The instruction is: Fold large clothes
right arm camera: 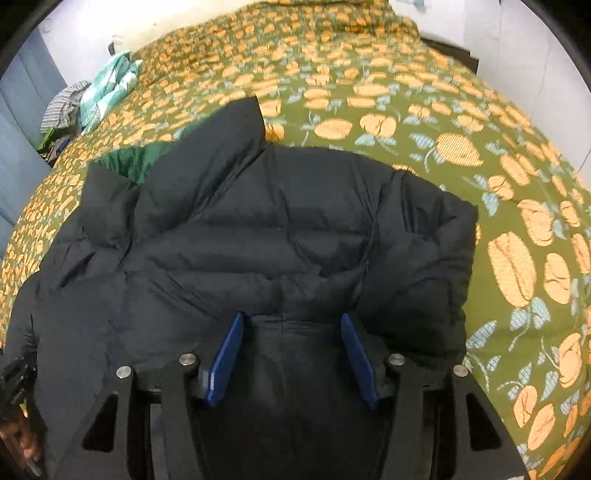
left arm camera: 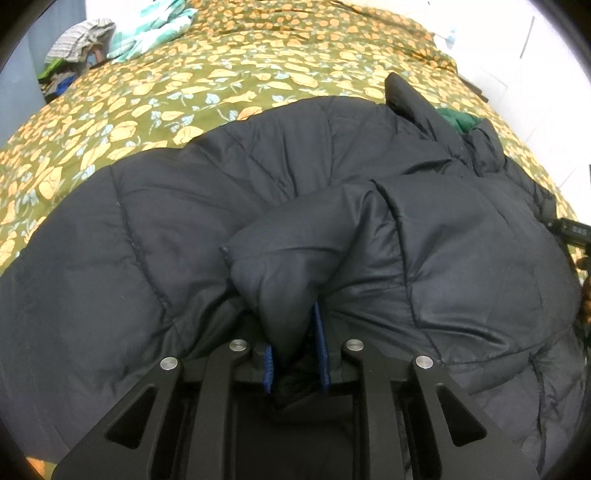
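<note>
The left gripper is pinching a puffy fold of the black quilted jacket between its blue pads, which are sitting close together with the fabric bulging up out of them toward 12 o'clock. That fold is rising over the rest of the jacket, which is spreading across the lower part of the left wrist view from 9 o'clock round to 3 o'clock.

The right gripper is standing with its fingers wide apart, the blue pads splayed and pinching nothing; dark jacket cloth is lying between and under them, though whether the pads are touching it is hard to tell. From there the jacket is stretching toward 12 o'clock, its folded edge ending at about 2 o'clock.

A green lining is peeking out from under the jacket at 10 o'clock in the right wrist view and at 2 o'clock in the left.

The jacket is lying on a bedspread of olive green with orange flowers, which is filling the upper half of both views. At 11 o'clock in the left wrist view a teal-and-white cloth is lying crumpled on the bed's far edge, with a striped grey garment heaped just beside it toward 10 o'clock.
</note>
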Demonstrator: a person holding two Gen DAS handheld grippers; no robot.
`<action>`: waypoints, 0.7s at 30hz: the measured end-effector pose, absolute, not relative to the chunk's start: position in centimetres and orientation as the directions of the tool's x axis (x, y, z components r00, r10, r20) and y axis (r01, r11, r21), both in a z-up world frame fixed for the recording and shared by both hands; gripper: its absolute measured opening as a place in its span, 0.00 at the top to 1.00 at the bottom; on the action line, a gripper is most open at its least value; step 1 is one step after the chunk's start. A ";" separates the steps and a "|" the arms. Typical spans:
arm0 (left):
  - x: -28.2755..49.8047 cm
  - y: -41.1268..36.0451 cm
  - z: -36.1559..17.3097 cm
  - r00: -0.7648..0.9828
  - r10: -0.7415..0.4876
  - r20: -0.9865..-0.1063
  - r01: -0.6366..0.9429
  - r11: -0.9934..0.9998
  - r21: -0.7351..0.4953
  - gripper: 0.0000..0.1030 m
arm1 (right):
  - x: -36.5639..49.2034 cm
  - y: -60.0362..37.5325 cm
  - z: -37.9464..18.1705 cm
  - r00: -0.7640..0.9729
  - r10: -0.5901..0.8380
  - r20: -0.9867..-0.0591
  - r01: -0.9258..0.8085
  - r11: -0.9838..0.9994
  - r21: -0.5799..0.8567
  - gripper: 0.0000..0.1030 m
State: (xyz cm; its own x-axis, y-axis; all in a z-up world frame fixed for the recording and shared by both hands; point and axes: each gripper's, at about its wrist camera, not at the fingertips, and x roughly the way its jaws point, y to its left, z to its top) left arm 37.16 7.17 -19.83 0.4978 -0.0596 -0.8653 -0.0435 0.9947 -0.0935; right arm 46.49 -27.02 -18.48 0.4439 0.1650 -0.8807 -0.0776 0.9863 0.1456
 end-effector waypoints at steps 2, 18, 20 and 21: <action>37.1 7.2 -19.9 0.502 -0.059 -0.863 -0.043 0.995 -0.093 0.83 | 45.1 -26.9 -16.9 0.469 0.184 -0.864 -0.110 0.983 0.149 0.45; 33.3 7.0 -17.8 0.530 0.018 -0.848 -0.088 0.996 -0.034 0.37 | 34.9 -21.8 -15.9 0.460 0.217 -0.861 -0.226 0.966 0.123 0.39; 31.2 7.2 -17.2 0.553 0.005 -0.833 -0.083 0.995 -0.049 0.25 | 32.1 -21.9 -13.9 0.520 0.232 -0.822 -0.233 0.964 0.124 0.26; 29.8 7.4 -17.0 0.558 -0.003 -0.830 -0.083 0.995 -0.060 0.20 | 30.6 -22.3 -13.0 0.542 0.232 -0.808 -0.236 0.965 0.119 0.22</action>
State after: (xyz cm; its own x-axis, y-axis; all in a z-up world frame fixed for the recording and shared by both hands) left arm 29.78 7.38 -17.02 0.5577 -0.0034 -0.8300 -0.0833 0.9947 -0.0600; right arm 30.62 -22.26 -12.99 0.5420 0.2317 -0.8078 -0.2356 0.9646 0.1186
